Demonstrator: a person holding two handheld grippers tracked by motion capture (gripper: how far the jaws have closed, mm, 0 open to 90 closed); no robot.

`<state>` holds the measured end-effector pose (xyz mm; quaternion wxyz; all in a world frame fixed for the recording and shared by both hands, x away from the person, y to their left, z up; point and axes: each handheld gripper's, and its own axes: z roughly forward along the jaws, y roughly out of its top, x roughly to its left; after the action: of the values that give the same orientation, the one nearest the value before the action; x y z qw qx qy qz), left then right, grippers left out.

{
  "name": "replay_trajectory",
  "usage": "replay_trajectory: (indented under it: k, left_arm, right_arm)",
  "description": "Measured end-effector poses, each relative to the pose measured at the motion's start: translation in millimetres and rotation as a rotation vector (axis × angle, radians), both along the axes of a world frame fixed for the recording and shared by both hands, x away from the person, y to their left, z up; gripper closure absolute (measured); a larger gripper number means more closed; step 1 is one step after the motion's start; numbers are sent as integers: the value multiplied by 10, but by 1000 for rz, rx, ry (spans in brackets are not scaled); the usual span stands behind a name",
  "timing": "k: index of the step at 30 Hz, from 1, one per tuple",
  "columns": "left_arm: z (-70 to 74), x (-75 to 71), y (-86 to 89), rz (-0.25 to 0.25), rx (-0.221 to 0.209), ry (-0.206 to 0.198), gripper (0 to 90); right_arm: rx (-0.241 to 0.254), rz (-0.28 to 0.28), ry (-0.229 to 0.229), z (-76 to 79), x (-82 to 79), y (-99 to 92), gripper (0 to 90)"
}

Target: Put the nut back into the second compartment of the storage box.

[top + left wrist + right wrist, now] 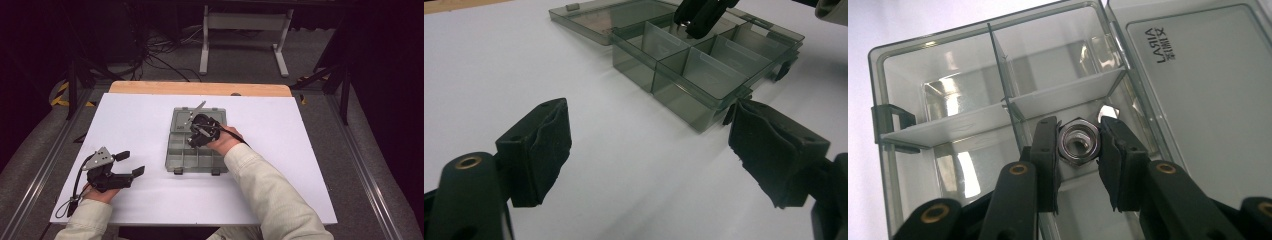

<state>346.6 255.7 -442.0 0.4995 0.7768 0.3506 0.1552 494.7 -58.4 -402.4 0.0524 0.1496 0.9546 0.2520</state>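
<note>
While one nut [1078,141] sits clamped, one claw [1077,145] holds it.

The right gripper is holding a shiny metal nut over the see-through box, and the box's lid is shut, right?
Not quite: the lid is open, lying flat beside the compartments, as the right gripper view shows. The rest holds: the right gripper grips a shiny metal nut over the see-through box.

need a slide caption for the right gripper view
Right gripper holds a metal hex nut over a compartment of the open clear organizer box.
</note>
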Motion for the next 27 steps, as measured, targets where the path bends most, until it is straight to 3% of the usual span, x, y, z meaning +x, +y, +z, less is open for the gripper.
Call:
replay_trajectory:
  k: [16, 27]
  left_arm:
    - [-5, -25, 27, 10, -2, 2, 178]
    - [1, -8, 14, 4, -4, 1, 178]
  right_arm:
    - [-14, 16, 26, -96, 4, 80, 662]
    - [26, -15, -29, 29, -19, 15, 554]
